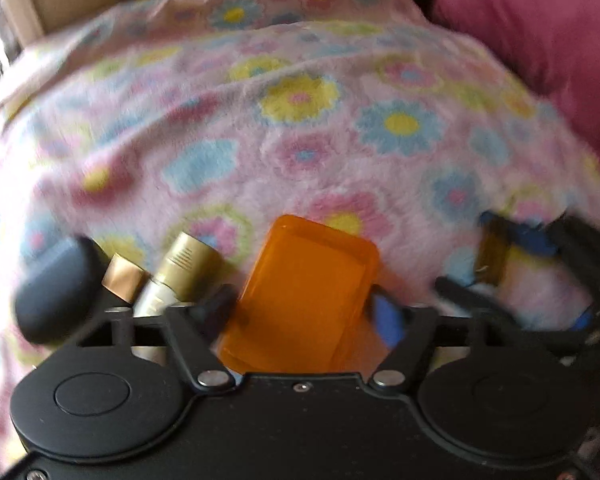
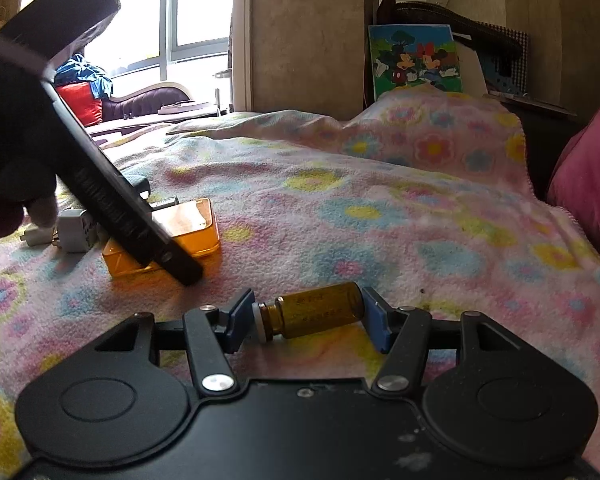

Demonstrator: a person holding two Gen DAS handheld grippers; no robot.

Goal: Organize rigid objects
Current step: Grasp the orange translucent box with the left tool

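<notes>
The right gripper (image 2: 306, 316) clamps a lying amber vial (image 2: 318, 312), its print too small to read, while the left gripper (image 1: 300, 312) stands closed around the orange box (image 1: 300, 296) on the flowered blanket (image 1: 300, 128).

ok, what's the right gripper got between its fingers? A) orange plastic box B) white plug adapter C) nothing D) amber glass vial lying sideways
D: the right gripper pinches the amber vial end to end, cap against one blue finger and base against the other, while the orange box sits off by the left gripper.
</notes>
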